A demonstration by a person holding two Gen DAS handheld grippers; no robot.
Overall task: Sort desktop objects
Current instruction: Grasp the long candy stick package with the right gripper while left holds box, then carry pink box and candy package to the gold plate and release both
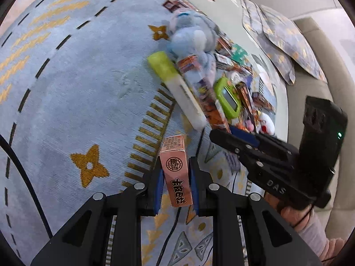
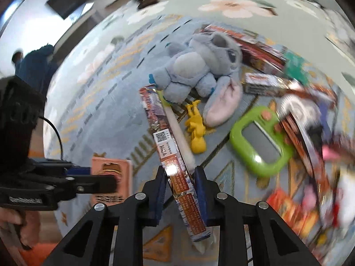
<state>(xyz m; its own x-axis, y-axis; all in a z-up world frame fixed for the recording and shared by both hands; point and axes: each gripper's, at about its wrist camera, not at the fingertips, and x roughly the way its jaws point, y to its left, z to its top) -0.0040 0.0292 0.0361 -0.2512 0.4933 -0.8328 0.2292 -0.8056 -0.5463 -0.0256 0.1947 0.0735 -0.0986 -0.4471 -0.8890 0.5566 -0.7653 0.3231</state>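
Right wrist view: the right gripper [image 2: 180, 178] has its blue pads [image 2: 200, 190] pressed on a long foil-wrapped box [image 2: 170, 155], about two-thirds of the way along toward its near end. No earlier look to compare, so only the clamp itself is noted. The box runs up and away from the jaws toward the plush toy [image 2: 195, 71]. A white highlighter [image 2: 177, 130] with a yellow-green cap lies right alongside the box; its near end sits close to the right pad, and I cannot tell whether it is caught in the grip too.

Judgement on handling: box looks light and stiff, but the glossy wrap is likely slippery, and a hold off its middle leaves the long far end as a lever. A grip nearer mid-length, across the narrow faces, would tip less. Thin card may crush under hard squeeze.

Outward from there: a yellow toy figure [image 2: 196, 128] just beside the highlighter, a green handheld game [image 2: 259, 139] to the right, more packets heaped beyond, all on a patterned rug [image 2: 93, 102].

Left wrist view: the left gripper [image 1: 176, 177] is narrow, closed on a small pink carton [image 1: 176, 168], held upright by its side faces over the rug, apart from the pile. Carton looks light, rigid, easily dented.
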